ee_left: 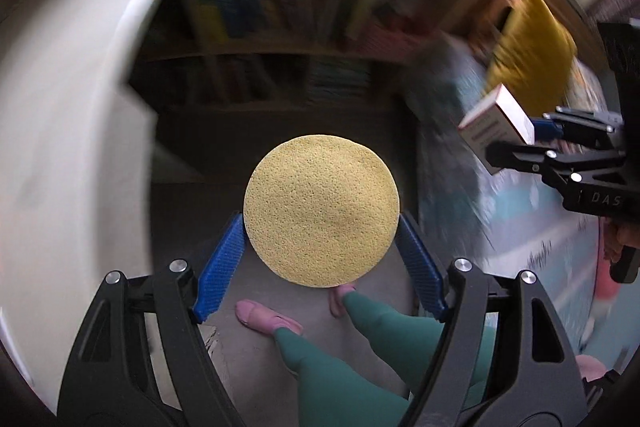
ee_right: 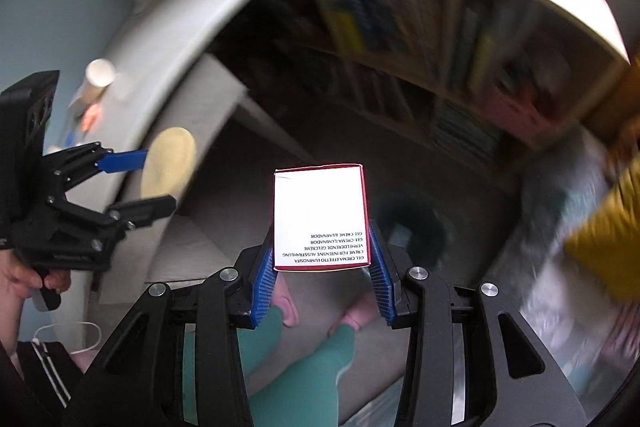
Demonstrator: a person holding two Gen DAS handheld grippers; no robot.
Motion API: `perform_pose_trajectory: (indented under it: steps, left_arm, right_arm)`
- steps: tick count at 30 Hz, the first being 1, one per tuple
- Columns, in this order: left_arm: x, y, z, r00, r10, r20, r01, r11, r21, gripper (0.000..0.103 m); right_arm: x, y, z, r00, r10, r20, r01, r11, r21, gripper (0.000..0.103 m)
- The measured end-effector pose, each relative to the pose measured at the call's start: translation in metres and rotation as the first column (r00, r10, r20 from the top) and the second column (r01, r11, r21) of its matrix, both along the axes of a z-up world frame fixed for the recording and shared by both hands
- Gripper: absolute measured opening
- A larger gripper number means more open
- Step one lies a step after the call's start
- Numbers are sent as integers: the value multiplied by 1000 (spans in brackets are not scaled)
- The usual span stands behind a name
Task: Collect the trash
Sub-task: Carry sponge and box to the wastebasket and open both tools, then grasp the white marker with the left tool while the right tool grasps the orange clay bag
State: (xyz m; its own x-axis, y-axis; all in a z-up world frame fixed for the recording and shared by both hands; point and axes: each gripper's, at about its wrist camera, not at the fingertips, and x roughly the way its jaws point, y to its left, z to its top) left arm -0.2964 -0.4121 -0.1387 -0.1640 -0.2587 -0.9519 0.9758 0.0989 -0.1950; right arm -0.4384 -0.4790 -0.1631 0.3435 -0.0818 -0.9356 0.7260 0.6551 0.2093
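1. A bookshelf [ee_right: 460, 75] fills the dark background under a white curved table edge [ee_left: 72, 131]; its books are blurred, so no title can be read.
2. A mustard-yellow cushion [ee_left: 528, 51] is at the right side of the left wrist view; the surface under it is blurred.
3. The person's legs in green trousers [ee_left: 360, 359] and pink slippers [ee_left: 266, 319] stand on the grey floor, below both grippers.
4. The left gripper [ee_left: 322, 247] is clenched on a round yellow sponge disc [ee_left: 322, 209]. Its two blue fingers [ee_left: 222, 267] press the left and right edges of the disc, and the flat porous face of the disc points at the camera. The disc is in the air, touching nothing else.
5. The right gripper [ee_right: 322, 267] grasps a small white carton with red edges [ee_right: 320, 217]. The blue fingers [ee_right: 264, 279] touch its two narrow sides near the lower end, and the carton stands out forward from them. The printed text on it, which names a gel cream, appears upside down in the right wrist view.
6. The two grippers are near each other: in the left wrist view the carton [ee_left: 496, 117] shows at the right, and in the right wrist view the disc [ee_right: 168, 163] shows at the left.
7. A white cup [ee_right: 98, 75] stands on the table at the far left, blurred.
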Motion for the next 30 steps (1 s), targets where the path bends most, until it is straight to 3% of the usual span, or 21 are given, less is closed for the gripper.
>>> perform_pose_trajectory:
  steps: [4,7,10,17,21,25,30]
  left_arm:
    - [-47,-34,-26,996,-85,14,84,995,51,74]
    - [-65,-51,-41,994,-99,51,94,992,89,91]
    - [-70,-61,-45,995,-96,41,91,991,102,93]
    - [-42,-49,-21,998,-37,51,34,998,53,96]
    - [-11,-31,-7,997,49,62,-51,998,24,96]
    - [43,12,17,977,205,52,-205,979,-20,96]
    - [118,92,46,901,427,83,-421,904,-77,96]
  right_arm:
    - [-26,-11,-11,999,-40,-6,40,999,15,45]
    - [-41,-25,-12,997,-81,-2,81,997,1,67]
    - [-51,-32,-7,994,-111,12,111,994,-4,68]
    - [-44,-42,1,994,-100,35,101,995,-13,70]
    - [-10,-40,9,997,-31,66,33,999,-28,72]
    - [50,-26,22,989,96,109,-92,995,-43,76]
    - [151,9,37,941,301,153,-293,953,-77,80]
